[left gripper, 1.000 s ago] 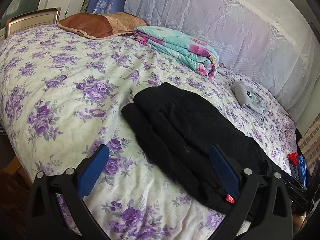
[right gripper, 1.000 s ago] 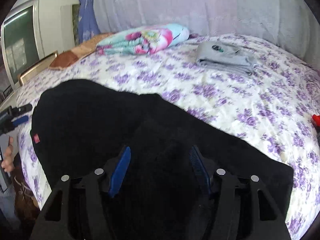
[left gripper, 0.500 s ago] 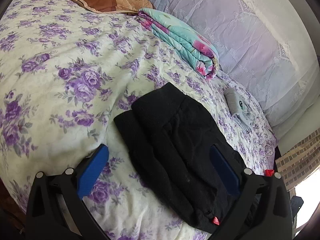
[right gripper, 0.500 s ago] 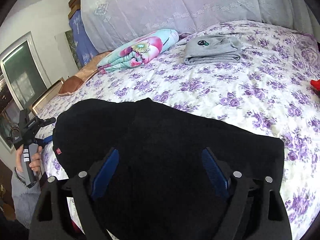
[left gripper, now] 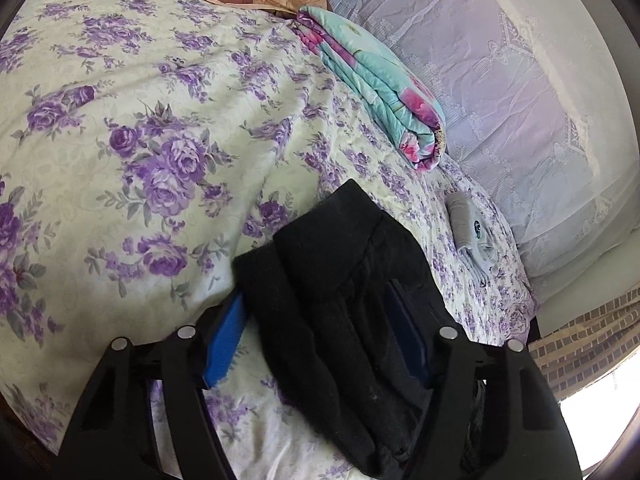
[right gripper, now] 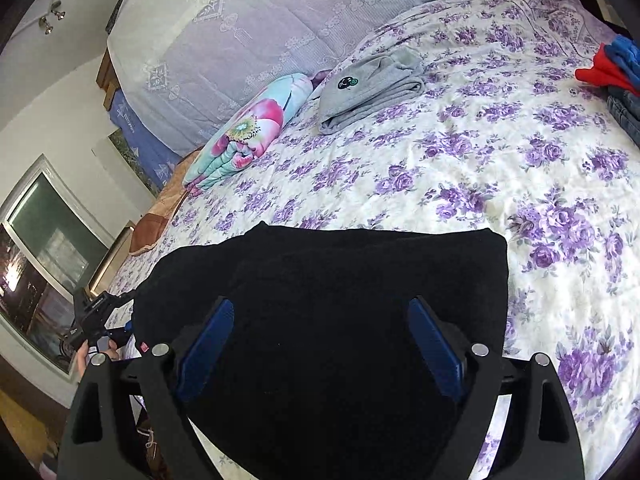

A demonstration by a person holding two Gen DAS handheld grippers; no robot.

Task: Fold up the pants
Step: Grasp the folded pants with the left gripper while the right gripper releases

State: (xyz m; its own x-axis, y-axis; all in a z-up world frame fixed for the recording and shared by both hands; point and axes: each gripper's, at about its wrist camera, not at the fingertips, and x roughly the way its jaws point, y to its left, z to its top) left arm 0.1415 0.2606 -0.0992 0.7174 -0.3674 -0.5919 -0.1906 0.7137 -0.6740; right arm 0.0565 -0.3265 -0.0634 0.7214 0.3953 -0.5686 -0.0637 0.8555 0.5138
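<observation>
No legible text anywhere in either view.
Grey folded garment (right gripper: 370,86) has a small round dark badge w/ green marks, too small to read; same badge shows in left wrist view (left gripper: 476,229), also unreadable. Black pants (right gripper: 328,300) carry a tiny red tag (right gripper: 144,347) at one edge, no lettering discernible. Black handheld device (right gripper: 94,318) at left edge of right wrist view has faint pale print on its body, illegible.
</observation>
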